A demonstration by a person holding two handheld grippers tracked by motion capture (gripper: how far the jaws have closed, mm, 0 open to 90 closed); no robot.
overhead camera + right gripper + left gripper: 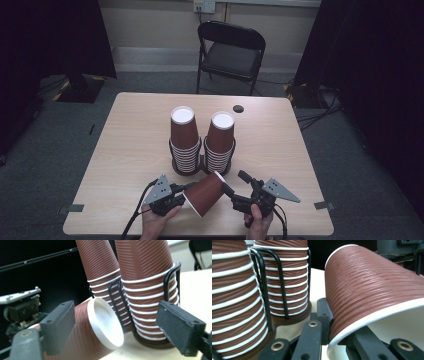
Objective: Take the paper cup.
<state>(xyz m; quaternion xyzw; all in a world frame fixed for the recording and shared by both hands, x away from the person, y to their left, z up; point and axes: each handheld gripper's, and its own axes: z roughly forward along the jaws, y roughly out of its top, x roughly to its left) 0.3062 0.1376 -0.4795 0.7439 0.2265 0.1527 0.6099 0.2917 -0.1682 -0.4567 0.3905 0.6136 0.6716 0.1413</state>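
The left gripper (pixel 181 192) was clamped on the rim of a brown cup (pixel 204 194), one jaw inside the mouth and one against the ribbed wall, as the left gripper view showed at close range. The cup (pixel 372 287) lay on its side, held just above the table (pixel 130 150), mouth toward the person and white base (pixel 106 322) toward the stacks. The right gripper (pixel 234 187) had its jaws part-open around that base end: one jaw stood close by the cup's wall, the other well off to the side, so it did not grip; whether the near jaw touched the wall I could not tell. Just beyond the cup stood two wire holders, each with a stack of upside-down cups, the left stack (pixel 184 142) and the right stack (pixel 220 145) side by side near the table's middle. As I judged it, a single cup had been taken in hand between the two grippers, and the handover or turning of it was midway; the right jaws had yet to close on the base, and the cup had yet to be set down or put on a stack. A folding chair (pixel 231 52) stood behind the table.
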